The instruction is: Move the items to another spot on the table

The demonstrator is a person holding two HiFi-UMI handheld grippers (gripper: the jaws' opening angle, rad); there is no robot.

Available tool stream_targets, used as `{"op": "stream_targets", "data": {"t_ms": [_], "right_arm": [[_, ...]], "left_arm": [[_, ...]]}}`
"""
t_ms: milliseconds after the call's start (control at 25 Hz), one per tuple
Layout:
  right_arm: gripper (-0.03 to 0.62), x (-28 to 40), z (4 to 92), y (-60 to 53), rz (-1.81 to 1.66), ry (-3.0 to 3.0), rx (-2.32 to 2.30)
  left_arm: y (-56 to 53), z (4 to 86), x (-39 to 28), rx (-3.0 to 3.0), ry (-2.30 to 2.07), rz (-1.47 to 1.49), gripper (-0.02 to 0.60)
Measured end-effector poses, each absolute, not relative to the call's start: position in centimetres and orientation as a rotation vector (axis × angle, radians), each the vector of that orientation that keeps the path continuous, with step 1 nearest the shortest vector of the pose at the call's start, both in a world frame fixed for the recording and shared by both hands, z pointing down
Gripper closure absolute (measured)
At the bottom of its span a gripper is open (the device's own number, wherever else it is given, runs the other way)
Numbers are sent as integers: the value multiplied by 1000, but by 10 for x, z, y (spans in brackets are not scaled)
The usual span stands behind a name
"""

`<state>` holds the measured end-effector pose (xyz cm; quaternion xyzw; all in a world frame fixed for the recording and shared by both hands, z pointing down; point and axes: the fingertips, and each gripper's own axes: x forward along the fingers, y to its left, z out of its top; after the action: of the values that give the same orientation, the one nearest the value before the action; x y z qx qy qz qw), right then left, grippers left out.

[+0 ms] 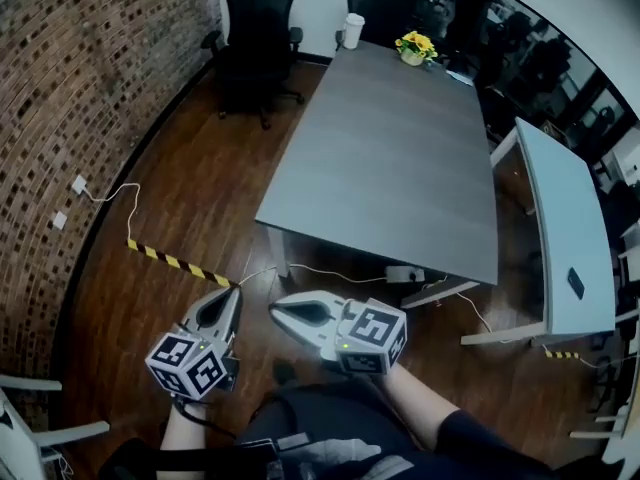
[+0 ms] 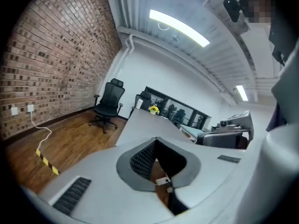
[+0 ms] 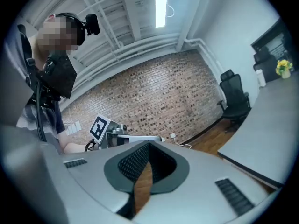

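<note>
A brick wall (image 1: pixel 60 88) edges the dark wood floor (image 1: pixel 190 198), which is crossed by striped hazard tape (image 1: pixel 175 263). A black office chair (image 1: pixel 258 28) stands near the grey bench (image 1: pixel 400 158), with a paler desk (image 1: pixel 560 238) beside it. A strip light (image 2: pixel 180 28) glows overhead, and there is possibly dark glazing (image 1: pixel 520 38) behind.

My left tool (image 2: pixel 157 143), jaws together and empty, points over a grey tabletop (image 2: pixel 142 127) with yellow flowers (image 2: pixel 153 109) at its far end; black chair (image 2: pixel 108 105) by brick wall (image 2: pixel 56 55).
</note>
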<state>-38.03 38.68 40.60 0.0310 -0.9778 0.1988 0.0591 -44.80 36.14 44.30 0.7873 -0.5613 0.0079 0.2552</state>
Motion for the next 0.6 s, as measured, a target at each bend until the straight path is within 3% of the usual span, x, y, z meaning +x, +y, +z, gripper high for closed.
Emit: {"op": "stream_targets", "data": {"t_ms": [200,600], "right_arm": [[611,-307,411,385,577,-2943,449],[612,-207,378,397,611,-3043,597]], "left_arm": [[353,454,-377,2236,-1257,26,588],[347,423,-261,2452,-1092,176,588]]}}
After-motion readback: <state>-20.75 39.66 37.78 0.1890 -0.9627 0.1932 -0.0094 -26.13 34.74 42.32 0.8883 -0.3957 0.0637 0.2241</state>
